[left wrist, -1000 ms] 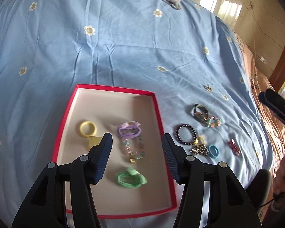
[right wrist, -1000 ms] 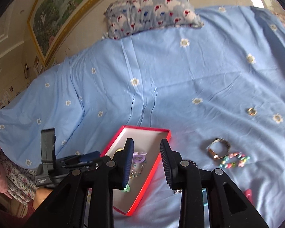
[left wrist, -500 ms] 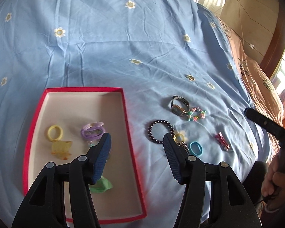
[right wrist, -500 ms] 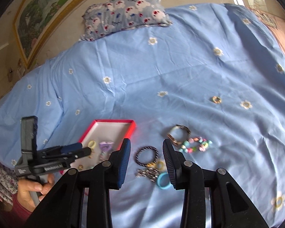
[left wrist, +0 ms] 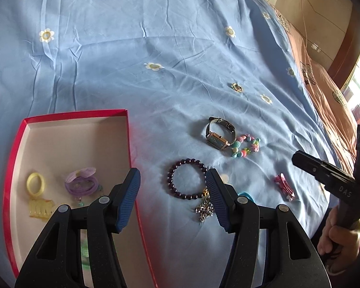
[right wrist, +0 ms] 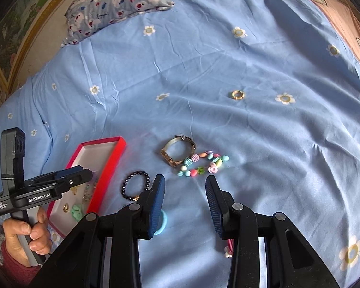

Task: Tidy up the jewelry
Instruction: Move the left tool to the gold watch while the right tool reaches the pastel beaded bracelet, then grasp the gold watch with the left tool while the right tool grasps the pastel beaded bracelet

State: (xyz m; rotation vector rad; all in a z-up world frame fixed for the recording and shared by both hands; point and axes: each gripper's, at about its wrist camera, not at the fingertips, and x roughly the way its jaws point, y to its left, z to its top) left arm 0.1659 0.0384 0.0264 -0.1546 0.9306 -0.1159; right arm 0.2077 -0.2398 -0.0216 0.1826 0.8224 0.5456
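Note:
A red-rimmed box (left wrist: pixel 127 129) (right wrist: pixel 112 158) on the blue bedspread holds a yellow ring (left wrist: pixel 36 183), a purple hair tie (left wrist: pixel 81 183) and a yellow comb (left wrist: pixel 40 208). To its right lie a dark bead bracelet (left wrist: pixel 186 180) (right wrist: pixel 134 184), a silver chain (left wrist: pixel 204 210), a watch (left wrist: pixel 219 134) (right wrist: pixel 177 150), a pastel bead bracelet (left wrist: pixel 246 145) (right wrist: pixel 204 164), a blue hair tie (right wrist: pixel 162 223), a pink clip (left wrist: pixel 284 187) and a gold ring (left wrist: pixel 237 87) (right wrist: pixel 237 94). My left gripper (left wrist: pixel 172 199) is open above the dark bracelet. My right gripper (right wrist: pixel 183 202) is open and empty above the bedspread.
A patterned pillow (right wrist: pixel 117 2) lies at the head of the bed. A pink blanket (left wrist: pixel 328 91) covers the bed's right edge. A framed picture (right wrist: pixel 12 48) hangs on the wall at left.
Both grippers have swung right, away from the box and over the loose jewelry. The right gripper's jaws have opened wider. Nothing was picked up.

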